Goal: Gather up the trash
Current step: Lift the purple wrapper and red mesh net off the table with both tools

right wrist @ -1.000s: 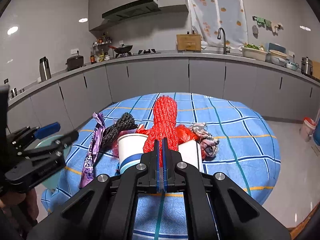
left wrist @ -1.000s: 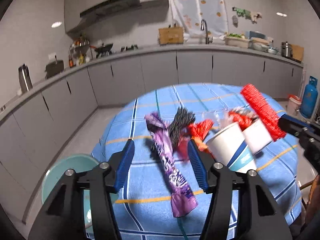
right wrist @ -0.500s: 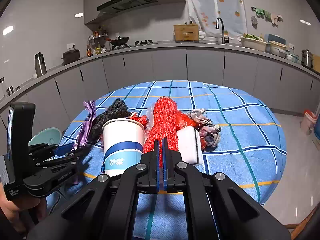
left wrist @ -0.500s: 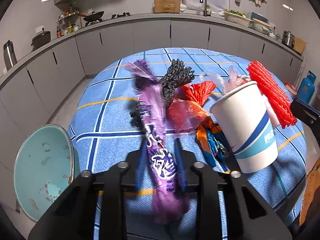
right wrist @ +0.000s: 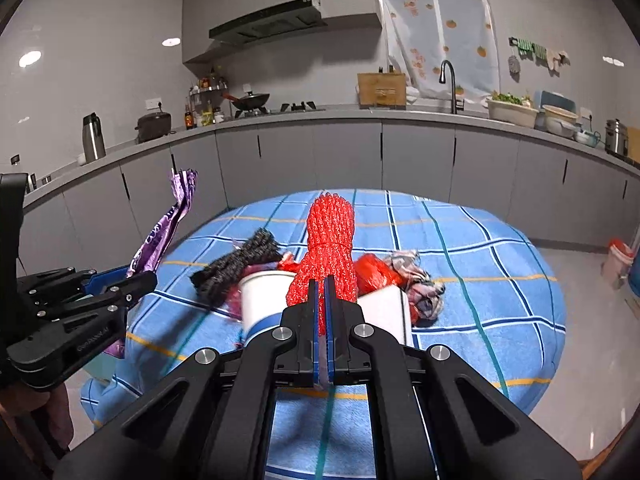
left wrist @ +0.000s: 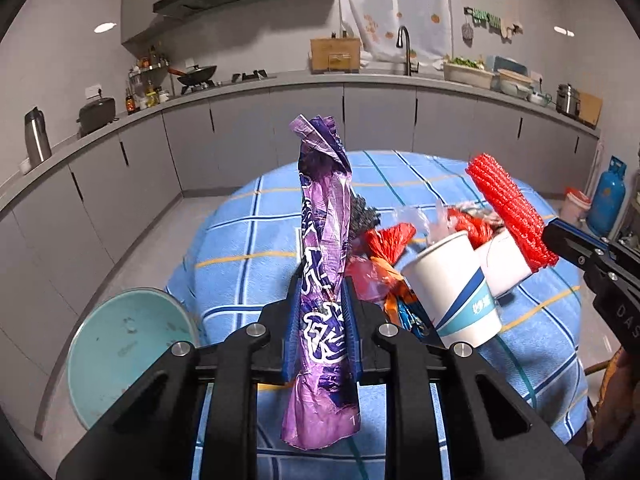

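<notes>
Between my left gripper's (left wrist: 321, 336) closing blue pads, a purple wrapper (left wrist: 323, 264) stands upright toward twelve o'clock, lifted off the checked tablecloth (left wrist: 248, 240). At three o'clock, my right gripper (right wrist: 323, 320) stays out of it, clamped on red mesh netting (right wrist: 330, 248) above the paper cups (left wrist: 456, 288).

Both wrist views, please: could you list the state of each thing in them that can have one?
Left tongs: closing on the purple wrapper.
Purple wrapper: lifted off the table, upright.
Right tongs: shut on the red net.
Red net: held above the table.
Striped cup: tilted, on the table.
Plain cup: on its side.
Teal basin: empty, beside the table.
</notes>
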`<state>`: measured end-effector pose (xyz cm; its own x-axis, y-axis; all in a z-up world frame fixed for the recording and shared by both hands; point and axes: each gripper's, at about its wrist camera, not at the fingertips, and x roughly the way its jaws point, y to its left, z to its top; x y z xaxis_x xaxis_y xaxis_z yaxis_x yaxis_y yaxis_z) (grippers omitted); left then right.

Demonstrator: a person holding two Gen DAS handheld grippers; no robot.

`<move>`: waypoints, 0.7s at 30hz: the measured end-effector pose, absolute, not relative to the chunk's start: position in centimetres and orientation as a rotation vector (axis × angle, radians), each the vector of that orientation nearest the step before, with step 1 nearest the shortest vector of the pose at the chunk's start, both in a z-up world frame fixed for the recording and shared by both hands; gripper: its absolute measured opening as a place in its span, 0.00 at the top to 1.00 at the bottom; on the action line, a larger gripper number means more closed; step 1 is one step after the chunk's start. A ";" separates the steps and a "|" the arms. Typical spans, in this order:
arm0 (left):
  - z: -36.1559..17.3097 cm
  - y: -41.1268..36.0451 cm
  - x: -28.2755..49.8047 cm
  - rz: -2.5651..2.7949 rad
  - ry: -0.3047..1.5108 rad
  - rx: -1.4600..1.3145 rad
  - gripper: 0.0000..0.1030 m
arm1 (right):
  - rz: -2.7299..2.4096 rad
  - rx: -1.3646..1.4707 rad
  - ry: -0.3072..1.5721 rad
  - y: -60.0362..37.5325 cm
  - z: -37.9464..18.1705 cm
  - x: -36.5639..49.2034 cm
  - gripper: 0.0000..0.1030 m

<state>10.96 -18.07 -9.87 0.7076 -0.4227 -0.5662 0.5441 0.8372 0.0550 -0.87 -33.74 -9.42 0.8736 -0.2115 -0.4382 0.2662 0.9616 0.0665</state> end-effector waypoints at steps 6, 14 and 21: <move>-8.8 -15.9 10.5 -0.489 0.554 0.209 0.80 | -0.216 0.109 0.412 -32.2 -8.1 -1.0 0.97; -8.2 -12.1 10.5 -0.385 0.565 0.196 0.80 | -0.129 0.098 0.394 -29.4 -7.0 0.1 0.97; -8.1 -9.4 10.9 -0.315 0.578 0.181 0.80 | -0.045 0.084 0.379 -26.7 -6.1 1.5 0.97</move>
<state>10.90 -9.44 -8.14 0.7917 -0.2409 -0.5613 0.3413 0.9366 0.0794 1.53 -26.66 -6.07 0.9280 -0.0278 -0.3715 0.0594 0.9955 0.0739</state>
